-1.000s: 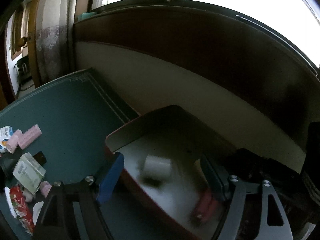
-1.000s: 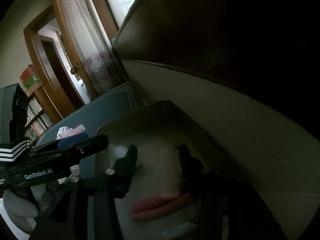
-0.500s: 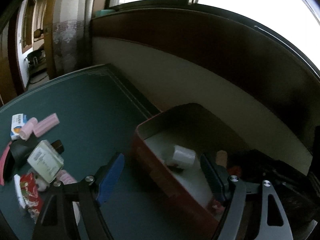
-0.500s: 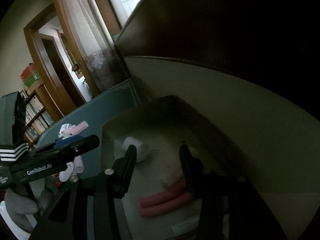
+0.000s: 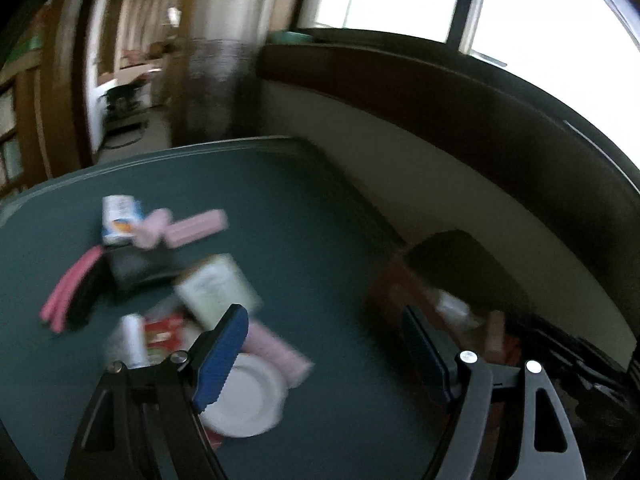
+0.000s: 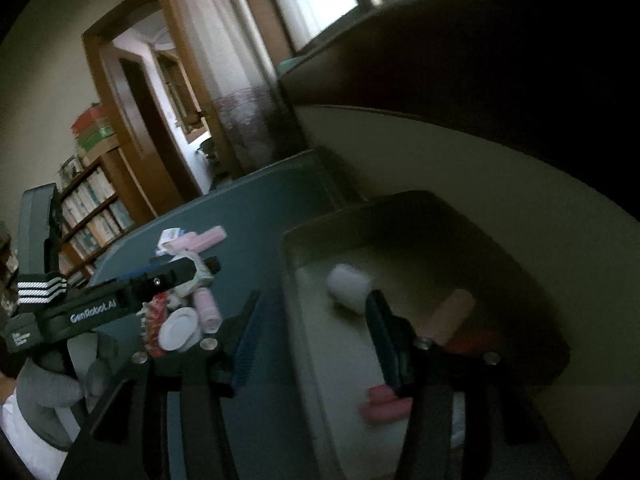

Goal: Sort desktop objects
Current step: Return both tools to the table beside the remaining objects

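A bright window (image 5: 520, 4) fills the left wrist view from twelve to two o'clock, above a dark wooden sill (image 5: 460, 92) and a cream wall (image 5: 460, 204). In the right wrist view, an open doorway (image 6: 160, 120) stands at eleven o'clock, a full bookshelf (image 6: 92, 208) at nine, a pale curtain (image 6: 224, 56) at twelve.

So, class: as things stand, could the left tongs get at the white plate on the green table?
Probably yes. The left tongs are open and empty, the white plate lies just below them, and nothing covers it; only a pink roll lies alongside.
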Tool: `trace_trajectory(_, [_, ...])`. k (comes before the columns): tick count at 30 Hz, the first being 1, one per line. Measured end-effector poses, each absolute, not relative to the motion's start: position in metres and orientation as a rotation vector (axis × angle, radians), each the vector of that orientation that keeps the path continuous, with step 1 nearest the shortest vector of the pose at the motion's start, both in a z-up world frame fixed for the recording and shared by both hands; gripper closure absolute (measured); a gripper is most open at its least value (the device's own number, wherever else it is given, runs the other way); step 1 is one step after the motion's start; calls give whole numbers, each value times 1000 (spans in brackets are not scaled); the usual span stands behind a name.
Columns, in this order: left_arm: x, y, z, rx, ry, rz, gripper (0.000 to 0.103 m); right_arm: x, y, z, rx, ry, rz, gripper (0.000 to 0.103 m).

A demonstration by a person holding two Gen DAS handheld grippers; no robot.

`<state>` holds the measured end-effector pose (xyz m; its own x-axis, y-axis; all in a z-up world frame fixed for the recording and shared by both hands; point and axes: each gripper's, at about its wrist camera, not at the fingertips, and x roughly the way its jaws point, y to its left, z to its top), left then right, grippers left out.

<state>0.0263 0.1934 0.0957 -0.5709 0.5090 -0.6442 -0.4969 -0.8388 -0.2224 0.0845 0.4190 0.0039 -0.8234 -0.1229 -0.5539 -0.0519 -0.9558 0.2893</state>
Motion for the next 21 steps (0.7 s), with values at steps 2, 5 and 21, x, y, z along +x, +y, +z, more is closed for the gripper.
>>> trace_trajectory(2, [27, 171, 97, -993, -47, 2411, 23, 84, 409, 6, 911, -441, -2912, 44])
trace_trajectory(5, [18, 141, 92, -1016, -89, 2467, 23, 82, 390, 7, 897, -411, -2885, 36])
trace_trajectory(21, [-9, 48, 52, -1154, -222, 2561, 23, 64, 306, -13, 991, -293, -2722, 30])
